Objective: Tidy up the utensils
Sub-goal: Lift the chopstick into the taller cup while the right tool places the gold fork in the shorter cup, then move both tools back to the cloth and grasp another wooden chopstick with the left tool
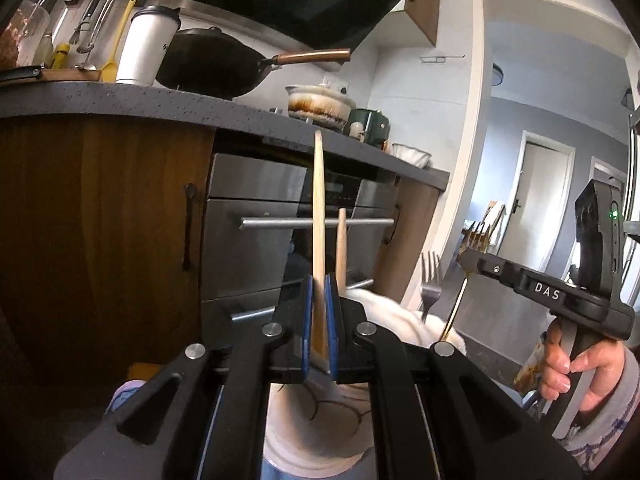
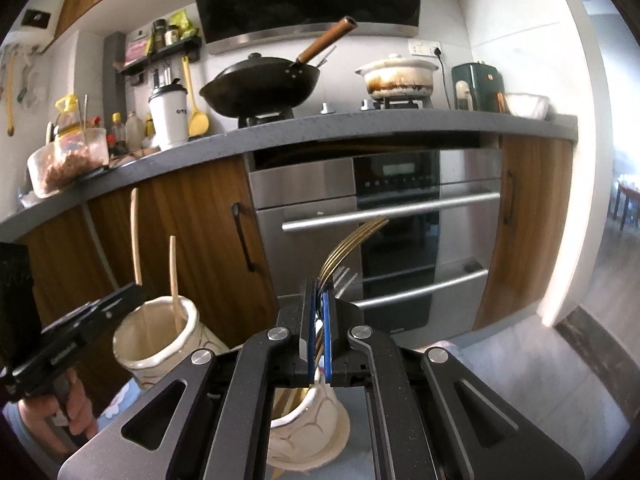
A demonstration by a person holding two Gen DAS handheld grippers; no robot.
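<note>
My left gripper (image 1: 319,296) is shut on a pale wooden utensil (image 1: 319,208) that stands upright, seen edge-on, over a white ceramic cup (image 1: 312,420). A second wooden utensil (image 1: 341,244) stands in that cup. My right gripper (image 2: 320,304) is shut on a gold fork (image 2: 352,240), tines up, over a second white cup (image 2: 308,420). A silver fork (image 1: 430,280) stands in this second cup (image 1: 400,316). In the right wrist view the left gripper (image 2: 134,290) holds its wooden utensil (image 2: 135,232) above the first cup (image 2: 160,340). The right gripper (image 1: 466,258) with the gold fork (image 1: 456,308) appears at the right in the left wrist view.
Wooden cabinet doors (image 2: 192,232) and a steel oven (image 2: 392,216) with bar handles face me. The dark counter (image 2: 360,128) above carries a black wok (image 2: 260,84), a stained white pot (image 2: 396,76) and a white tumbler (image 2: 170,116). A hand (image 1: 576,364) grips the right handle.
</note>
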